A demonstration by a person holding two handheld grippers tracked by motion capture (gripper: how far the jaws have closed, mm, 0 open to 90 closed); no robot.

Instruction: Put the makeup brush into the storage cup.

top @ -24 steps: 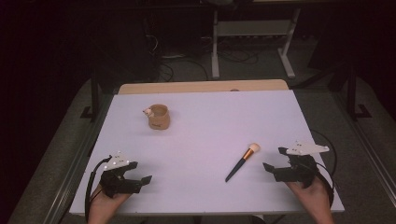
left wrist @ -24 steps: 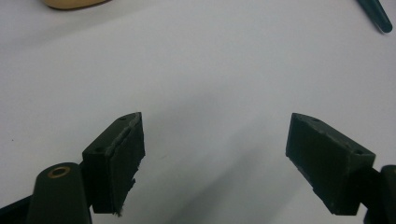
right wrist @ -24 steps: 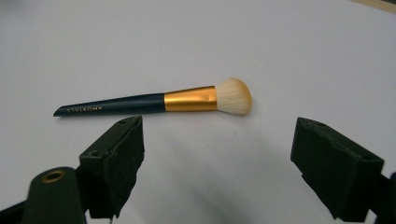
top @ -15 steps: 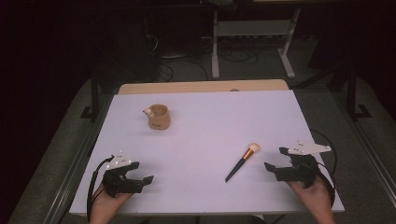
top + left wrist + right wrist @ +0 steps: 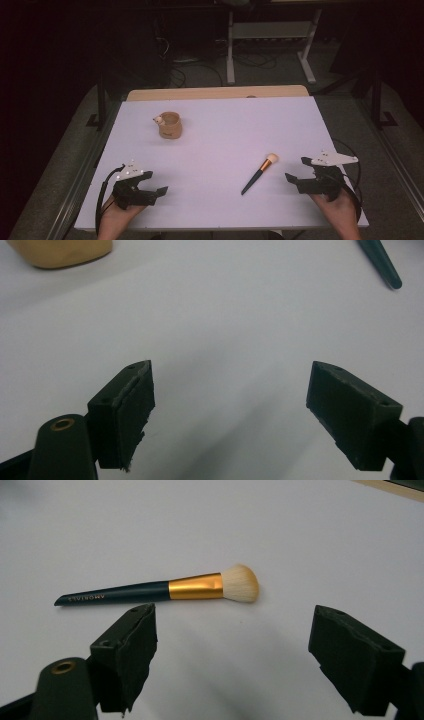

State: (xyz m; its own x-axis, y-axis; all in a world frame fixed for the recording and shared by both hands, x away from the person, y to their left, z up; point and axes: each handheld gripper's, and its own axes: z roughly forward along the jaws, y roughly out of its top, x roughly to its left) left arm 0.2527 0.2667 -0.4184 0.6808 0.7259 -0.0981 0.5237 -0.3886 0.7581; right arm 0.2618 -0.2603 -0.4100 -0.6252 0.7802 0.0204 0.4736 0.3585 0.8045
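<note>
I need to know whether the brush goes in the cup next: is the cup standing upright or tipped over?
Upright. In the high view the cup stands on its base on the white table, its round mouth facing up. What it holds, I cannot tell.

Right gripper point(image 5: 296, 179) sits a touch farther toward the table's right edge than before, slightly more apart from the brush point(image 5: 260, 173). Jaws are spread wide, as earlier. No other movement visible on the table.

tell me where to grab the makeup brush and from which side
Grip the makeup brush on its dark handle near the gold ferrule, coming from above with the open right gripper, jaws straddling the handle. It lies flat on the table, and the bristles are soft.
</note>
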